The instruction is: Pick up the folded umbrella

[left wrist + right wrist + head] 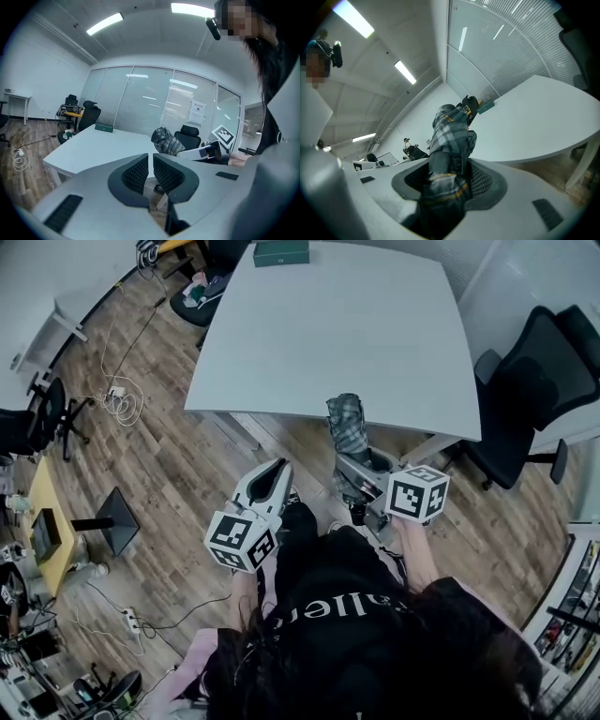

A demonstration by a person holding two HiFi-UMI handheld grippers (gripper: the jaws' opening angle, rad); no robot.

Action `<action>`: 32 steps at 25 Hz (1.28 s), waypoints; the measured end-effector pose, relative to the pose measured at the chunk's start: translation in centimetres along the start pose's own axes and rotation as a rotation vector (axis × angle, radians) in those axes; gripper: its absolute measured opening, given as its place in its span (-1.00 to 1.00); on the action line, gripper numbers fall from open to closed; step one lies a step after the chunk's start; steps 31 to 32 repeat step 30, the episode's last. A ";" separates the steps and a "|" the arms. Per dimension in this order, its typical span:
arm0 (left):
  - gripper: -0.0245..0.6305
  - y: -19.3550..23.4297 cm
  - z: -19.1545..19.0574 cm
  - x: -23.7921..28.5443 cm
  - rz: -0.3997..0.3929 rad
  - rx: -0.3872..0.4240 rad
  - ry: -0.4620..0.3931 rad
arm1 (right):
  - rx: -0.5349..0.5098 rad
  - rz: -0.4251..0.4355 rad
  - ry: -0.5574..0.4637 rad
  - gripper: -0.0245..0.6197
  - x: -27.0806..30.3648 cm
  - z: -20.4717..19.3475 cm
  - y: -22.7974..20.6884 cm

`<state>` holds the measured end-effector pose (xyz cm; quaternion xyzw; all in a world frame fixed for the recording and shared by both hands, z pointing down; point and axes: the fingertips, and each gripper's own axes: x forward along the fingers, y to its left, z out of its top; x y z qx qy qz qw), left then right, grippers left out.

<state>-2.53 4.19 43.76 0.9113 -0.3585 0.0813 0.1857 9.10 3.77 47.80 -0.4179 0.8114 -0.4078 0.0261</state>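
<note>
The folded umbrella point(347, 424), in grey plaid fabric, sticks up and forward out of my right gripper point(356, 463), just in front of the near edge of the white table point(347, 334). In the right gripper view both pads press on the umbrella point(450, 136), and its tip rises above the right gripper point(449, 174). My left gripper point(275, 471) hangs beside it to the left over the wooden floor, its jaws together with nothing between them. The left gripper view shows the left gripper point(150, 158) empty, with the umbrella point(165, 140) behind it to the right.
A green box point(280, 252) lies at the table's far edge. A black office chair point(534, 381) stands to the right, another chair point(202, 296) at the far left corner. Cables point(122, 404) trail over the floor on the left, near a black stand point(117, 519) and a yellow desk point(47, 535).
</note>
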 end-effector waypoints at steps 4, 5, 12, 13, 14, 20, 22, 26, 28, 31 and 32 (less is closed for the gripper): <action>-0.82 -1.3 -0.5 -0.9 0.000 0.012 -0.001 | -0.009 -0.002 0.000 -0.24 -1.2 -1.3 0.4; -0.82 -1.6 -0.6 -1.1 0.000 0.015 -0.002 | -0.015 -0.004 0.001 -0.24 -1.5 -1.6 0.4; -0.82 -2.9 -1.1 -2.2 0.003 0.028 -0.018 | -0.036 0.008 -0.003 -0.24 -2.6 -2.8 1.3; -0.82 -3.0 -1.1 -2.4 0.004 0.030 -0.020 | -0.036 0.014 -0.005 -0.24 -2.7 -2.9 1.5; -0.82 -3.2 -1.1 -2.5 0.006 0.031 -0.023 | -0.036 0.019 -0.006 -0.24 -2.7 -2.9 1.7; -0.82 -3.4 -1.5 -3.0 0.017 0.028 -0.025 | -0.043 0.030 0.002 -0.24 -2.8 -3.4 2.0; -0.82 -3.5 -1.5 -3.1 0.020 0.026 -0.025 | -0.044 0.031 0.008 -0.24 -2.9 -3.6 2.1; -0.82 -4.1 -1.6 -3.0 0.011 0.028 -0.025 | -0.042 0.030 0.010 -0.24 -3.4 -3.7 2.1; -0.82 -4.4 -1.7 -2.8 0.006 0.029 -0.025 | -0.039 0.028 0.007 -0.24 -3.7 -3.7 1.9; -0.82 -4.8 -1.7 -2.6 0.002 0.031 -0.024 | -0.035 0.026 0.003 -0.24 -4.0 -3.7 1.6; -0.82 -4.8 -1.7 -2.6 0.002 0.031 -0.024 | -0.035 0.026 0.003 -0.24 -4.0 -3.7 1.6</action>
